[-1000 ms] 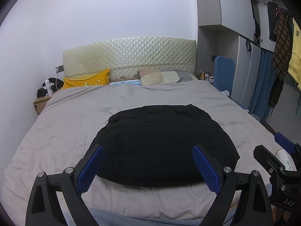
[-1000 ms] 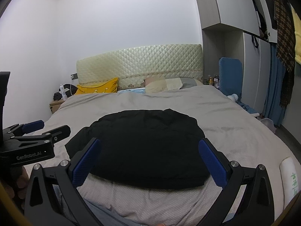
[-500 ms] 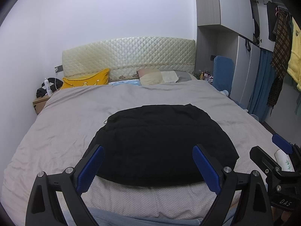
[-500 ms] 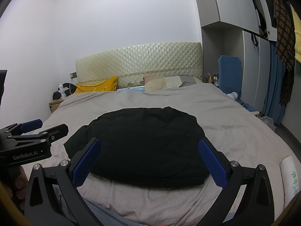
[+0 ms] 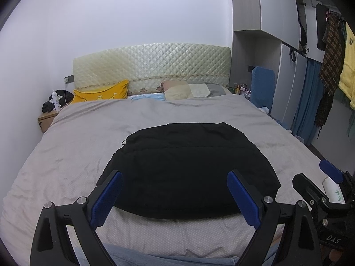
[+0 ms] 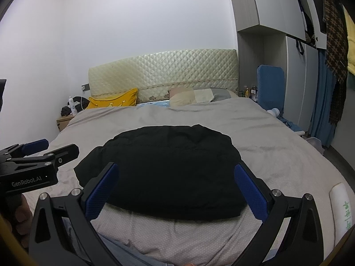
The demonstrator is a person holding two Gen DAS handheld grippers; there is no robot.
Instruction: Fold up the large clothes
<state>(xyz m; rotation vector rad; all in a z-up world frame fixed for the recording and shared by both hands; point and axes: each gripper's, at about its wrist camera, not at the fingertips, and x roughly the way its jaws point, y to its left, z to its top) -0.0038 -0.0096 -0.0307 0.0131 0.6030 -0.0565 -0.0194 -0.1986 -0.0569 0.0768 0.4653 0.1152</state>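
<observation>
While the left wrist view has barely shifted over the last second, your left gripper (image 5: 174, 196) hangs spread wide and empty above the near edge of the black garment (image 5: 188, 168), which lies as a compact mound on the grey bed (image 5: 66, 155). From the right wrist view, your right gripper (image 6: 175, 191) is likewise released, holding nothing; the garment sits marginally lower in frame. So little change suggests the fold is finished, or you're pausing before another pass.
</observation>
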